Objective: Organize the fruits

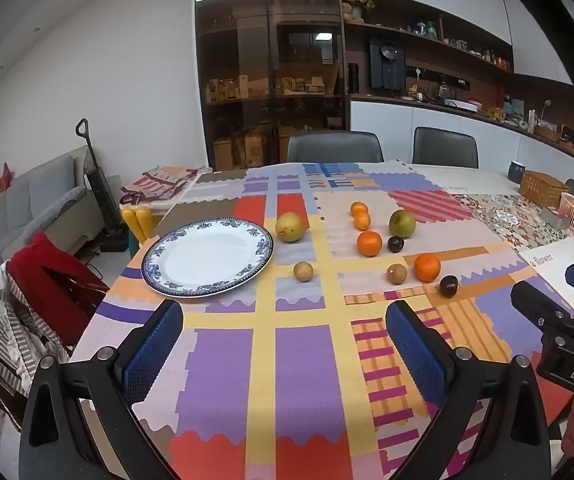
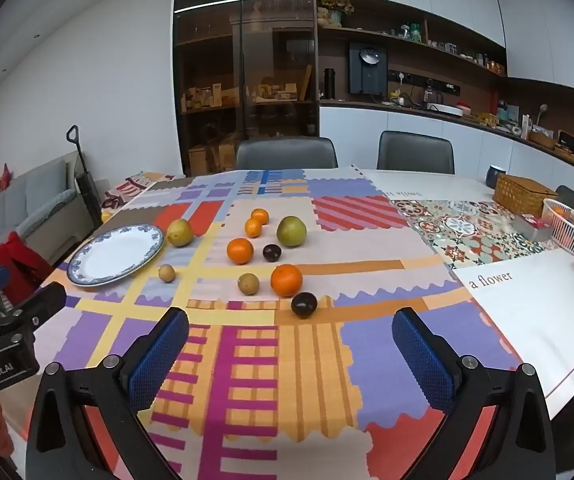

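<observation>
A blue-rimmed white plate [image 1: 207, 256] [image 2: 117, 254] lies empty at the table's left. Loose fruit lies to its right: a yellow pear [image 1: 290, 227] [image 2: 179, 233], a green pear [image 1: 402, 223] [image 2: 291, 231], several oranges such as the nearest one [image 1: 427, 267] [image 2: 286, 280], two dark plums [image 1: 448, 286] [image 2: 304, 304], and two small brown fruits [image 1: 303, 271] [image 2: 248, 283]. My left gripper [image 1: 285, 320] is open and empty above the cloth near the plate. My right gripper [image 2: 290, 330] is open and empty, just short of the near plum.
A patchwork cloth [image 1: 299, 360] covers the table. At the far right stand a wicker box [image 2: 521, 194], a pink basket [image 2: 571, 226] and a dark mug [image 2: 495, 176]. Two grey chairs [image 2: 287, 152] stand behind. A red garment [image 1: 47, 272] hangs off the left edge.
</observation>
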Action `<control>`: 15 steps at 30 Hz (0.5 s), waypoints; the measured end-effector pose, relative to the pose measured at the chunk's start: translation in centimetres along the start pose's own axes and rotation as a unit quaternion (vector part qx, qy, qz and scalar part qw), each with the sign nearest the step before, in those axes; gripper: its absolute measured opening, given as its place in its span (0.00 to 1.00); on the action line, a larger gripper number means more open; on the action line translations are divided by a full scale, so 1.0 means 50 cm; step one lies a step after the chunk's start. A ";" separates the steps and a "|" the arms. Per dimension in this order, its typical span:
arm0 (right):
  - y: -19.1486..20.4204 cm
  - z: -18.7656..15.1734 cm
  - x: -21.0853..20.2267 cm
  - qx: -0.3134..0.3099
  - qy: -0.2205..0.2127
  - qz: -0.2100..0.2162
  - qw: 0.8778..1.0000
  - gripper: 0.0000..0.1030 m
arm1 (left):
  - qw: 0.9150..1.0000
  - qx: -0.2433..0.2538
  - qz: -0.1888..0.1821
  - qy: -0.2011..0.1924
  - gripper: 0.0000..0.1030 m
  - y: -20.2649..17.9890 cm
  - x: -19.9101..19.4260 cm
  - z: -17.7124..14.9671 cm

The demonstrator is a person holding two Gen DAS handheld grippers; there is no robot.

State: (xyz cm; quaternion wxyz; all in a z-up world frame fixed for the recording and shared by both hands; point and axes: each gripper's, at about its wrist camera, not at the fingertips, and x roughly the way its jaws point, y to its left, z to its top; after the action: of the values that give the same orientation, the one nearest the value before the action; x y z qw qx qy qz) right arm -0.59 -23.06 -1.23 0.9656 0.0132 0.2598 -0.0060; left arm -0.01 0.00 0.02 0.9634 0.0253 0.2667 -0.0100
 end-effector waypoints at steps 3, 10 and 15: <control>0.000 0.000 -0.001 0.002 0.001 0.001 1.000 1.00 | 1.000 0.001 -0.002 -0.006 1.00 0.000 -0.004 0.001; 0.000 0.000 -0.002 0.001 -0.001 0.001 1.000 1.00 | 1.000 0.001 -0.006 0.004 1.00 -0.003 -0.004 0.003; -0.006 -0.004 0.004 0.002 -0.002 0.003 1.000 1.00 | 1.000 0.002 -0.007 -0.006 1.00 0.000 -0.007 -0.001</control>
State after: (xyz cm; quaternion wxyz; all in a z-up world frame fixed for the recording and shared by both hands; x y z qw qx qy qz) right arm -0.52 -23.34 -1.53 0.9661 0.0162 0.2577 -0.0037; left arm -0.33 -0.01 0.17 0.9649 0.0250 0.2610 -0.0169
